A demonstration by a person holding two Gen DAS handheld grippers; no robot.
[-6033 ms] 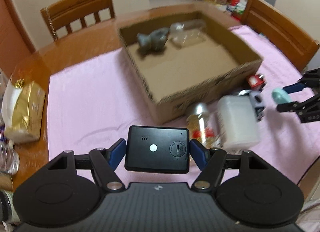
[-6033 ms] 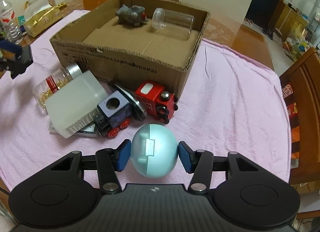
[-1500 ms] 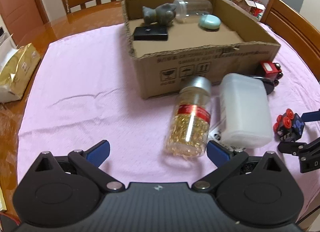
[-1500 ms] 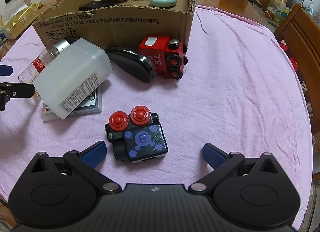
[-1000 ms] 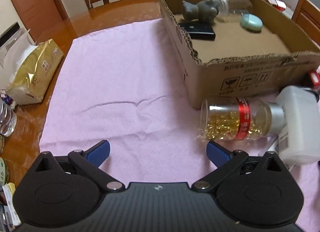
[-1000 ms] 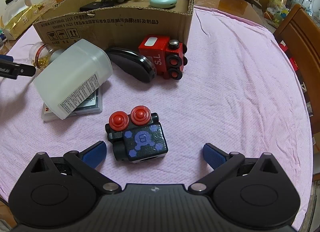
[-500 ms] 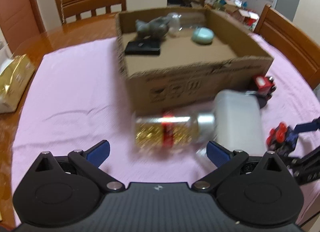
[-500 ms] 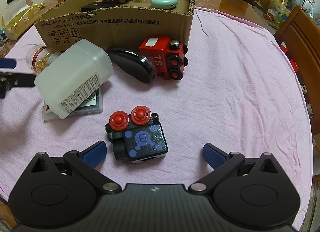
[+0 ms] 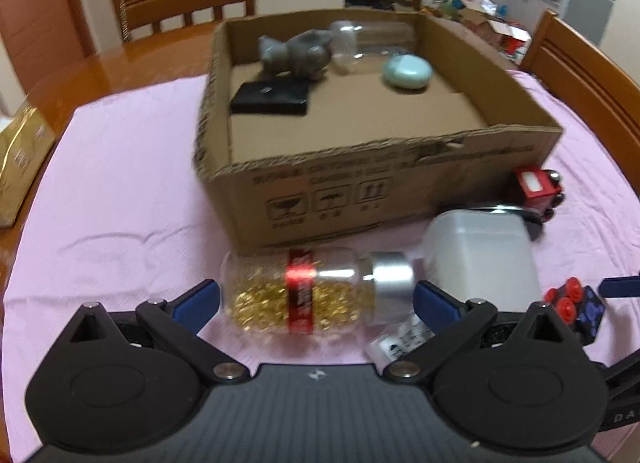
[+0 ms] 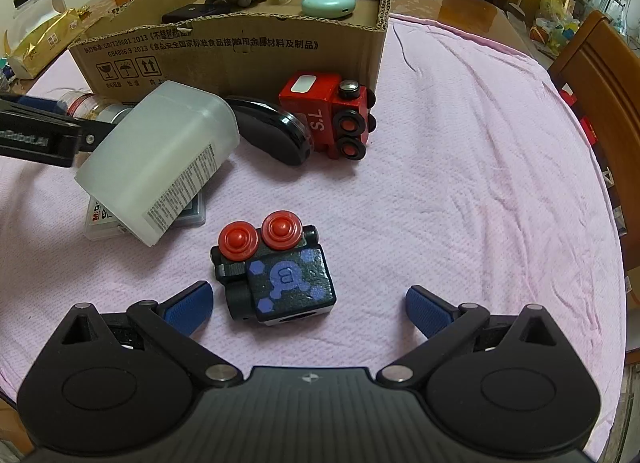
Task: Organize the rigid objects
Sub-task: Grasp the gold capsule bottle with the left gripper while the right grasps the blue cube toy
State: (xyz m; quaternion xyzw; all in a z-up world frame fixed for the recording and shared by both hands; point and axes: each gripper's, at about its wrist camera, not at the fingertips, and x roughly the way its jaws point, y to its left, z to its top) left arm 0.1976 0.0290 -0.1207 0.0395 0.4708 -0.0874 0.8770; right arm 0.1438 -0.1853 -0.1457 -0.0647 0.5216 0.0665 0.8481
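A: Looking at the left gripper (image 9: 316, 299), what did it have?

B: Nothing yet. Jaws were spread wide, and the capsule bottle (image 9: 316, 291) lay on its side between the blue pads, w/ no pad touching as far as I could tell. Frame was a bit blurred.

A: Which way did the bottle run?

B: Long axis went left-right across the gripper's view, silver cap toward the right pad, clear base toward the left. So closing would've squeezed it end to end, not across its belly. That's the relation the grab hinged on, imo. It sat on the pink cloth (image 9: 120, 191) just in front of the cardboard box (image 9: 384, 191), cap end close to the white plastic tub (image 9: 480, 259).

A: And the right gripper (image 10: 308, 305)?

B: Also wide open, empty. The blue-and-black toy block (image 10: 276, 271) w/ red knobs lay on the cloth just ahead, closer to its left pad, not touched. Right was the nearer one for that toy; left was nearer the bottle.

A: Box contents?

B: Grey toy (image 9: 296, 53), clear jar (image 9: 368, 43), mint case (image 9: 408, 71), black device (image 9: 272, 99). Red train (image 10: 328, 115) and black mouse (image 10: 272, 135) were outside, beside the box front.
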